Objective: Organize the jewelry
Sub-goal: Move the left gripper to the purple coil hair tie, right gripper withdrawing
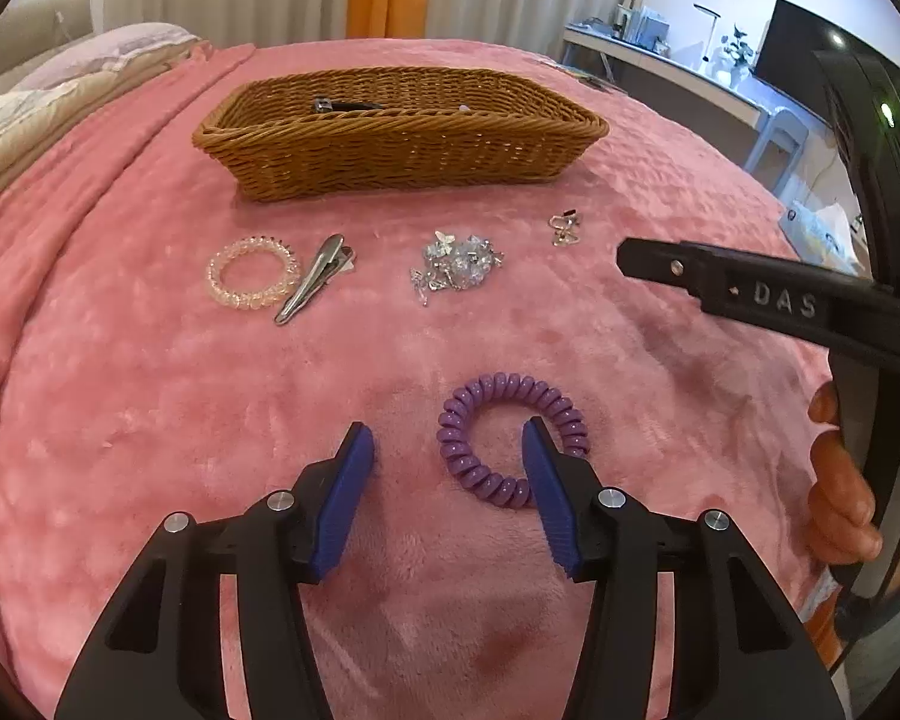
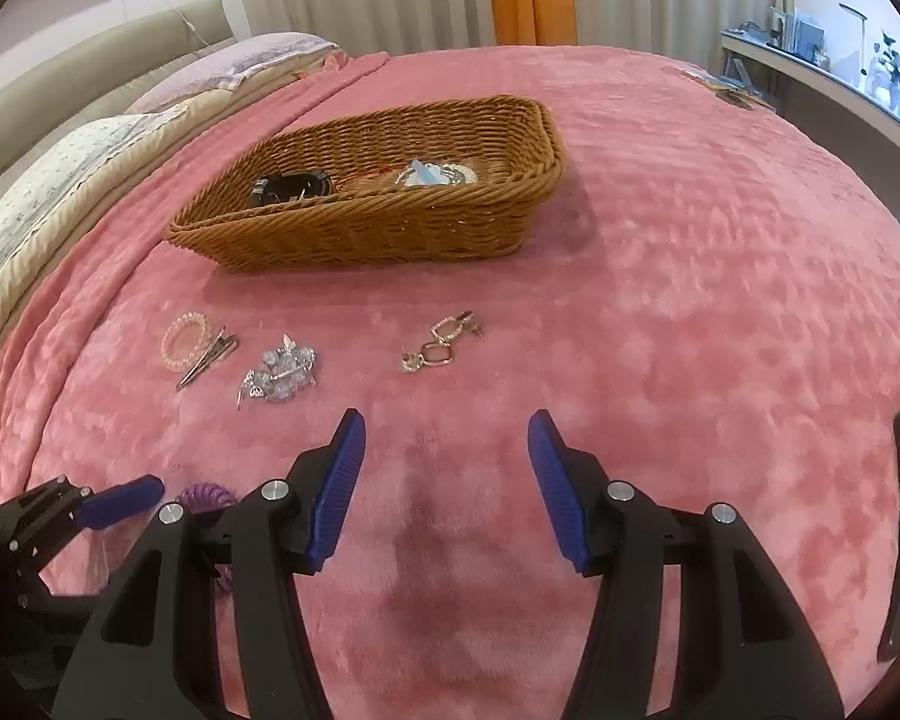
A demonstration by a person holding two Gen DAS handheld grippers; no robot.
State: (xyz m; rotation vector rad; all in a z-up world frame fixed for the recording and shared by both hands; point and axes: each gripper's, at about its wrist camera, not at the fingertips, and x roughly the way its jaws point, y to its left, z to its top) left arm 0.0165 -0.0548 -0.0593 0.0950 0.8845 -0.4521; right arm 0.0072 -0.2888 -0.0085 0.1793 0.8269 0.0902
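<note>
Pink fleece covers the bed (image 1: 150, 420) we are working on, with pale curtains and an orange one behind its far edge.

Our purple spiral hair tie (image 1: 510, 438) lies flat on the blanket near the bed's near edge. Our left gripper (image 1: 450, 444) hangs over it with the jaws apart; one blue pad sits over the middle of the ring, the other stands on bare blanket beside it, so one side of the coil lies between them, and neither pad presses on it.

Farther in, a row of pieces lies apart from one another on the blanket: a clear pink spiral hair tie (image 1: 252, 272) with a silver hair clip (image 1: 312, 285) touching its side, then a cluster of crystal jewelry (image 1: 459, 264), then a pair of gold earrings (image 2: 444, 339).

Beyond that row stands the wicker basket (image 1: 402, 150), closer to the bed's far edge. Inside it we see a black clip (image 2: 291, 185) at one end and a pale blue-and-silver piece (image 2: 435, 175) at the other.

Our right gripper (image 2: 447, 438) hovers over bare blanket, jaws parted and grasping nothing, the earrings just past its tips. From the left camera we see the fingers of our right hand (image 1: 840, 480) wrapped on its handle.

Pillows (image 2: 60, 168) lie along the bed's left edge, and a desk (image 1: 660, 60) stands past the right one.
</note>
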